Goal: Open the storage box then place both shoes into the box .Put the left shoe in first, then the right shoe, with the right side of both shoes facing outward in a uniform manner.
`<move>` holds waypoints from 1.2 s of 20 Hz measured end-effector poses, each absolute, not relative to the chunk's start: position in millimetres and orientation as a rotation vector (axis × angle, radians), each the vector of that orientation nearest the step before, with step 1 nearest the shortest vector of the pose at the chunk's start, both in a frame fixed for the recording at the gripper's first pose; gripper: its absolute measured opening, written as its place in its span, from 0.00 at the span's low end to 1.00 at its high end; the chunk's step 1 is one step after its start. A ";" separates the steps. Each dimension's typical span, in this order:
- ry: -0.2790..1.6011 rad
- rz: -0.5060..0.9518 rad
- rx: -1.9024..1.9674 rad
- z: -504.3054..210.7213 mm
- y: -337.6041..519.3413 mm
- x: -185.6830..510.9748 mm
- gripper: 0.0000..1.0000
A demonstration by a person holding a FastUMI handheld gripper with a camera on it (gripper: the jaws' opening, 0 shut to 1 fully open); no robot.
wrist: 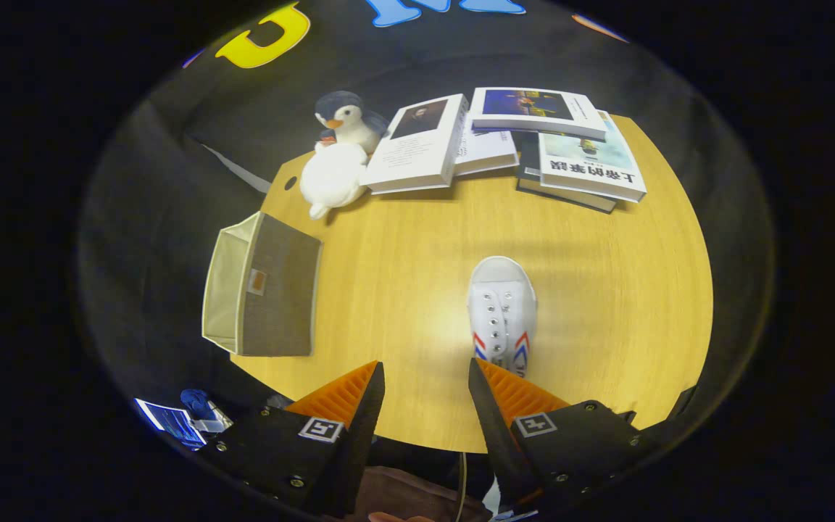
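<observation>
The gripper [425,373] hangs above the near edge of a round wooden surface [403,290]. Its two fingers [349,395] are wide apart and hold nothing. Each finger carries a small square tag with a black and white mark.

One white shoe [502,313] lies on the surface, just ahead of the right finger. Its toe points away, and its heel is hidden behind that fingertip. It has red and blue stripes on both sides by the laces. I can see no brand name on it.

One cloth box [262,288] sits at the left edge of the surface, well apart from the shoe. It has a small tag on its grey side, too small to read.

At the far side lie some books [417,145], four or so, partly stacked, so the count is hard to tell. One cover bears big writing, seen upside down. Next to them are two soft toys, a penguin [349,116] and a white one [332,177], touching each other.
</observation>
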State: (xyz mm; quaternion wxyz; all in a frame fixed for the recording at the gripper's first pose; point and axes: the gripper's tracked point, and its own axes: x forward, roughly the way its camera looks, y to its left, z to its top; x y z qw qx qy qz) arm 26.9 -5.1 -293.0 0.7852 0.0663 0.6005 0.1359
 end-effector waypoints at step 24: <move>1.485 0.265 0.086 -448.3 -60.3 26.1 0.65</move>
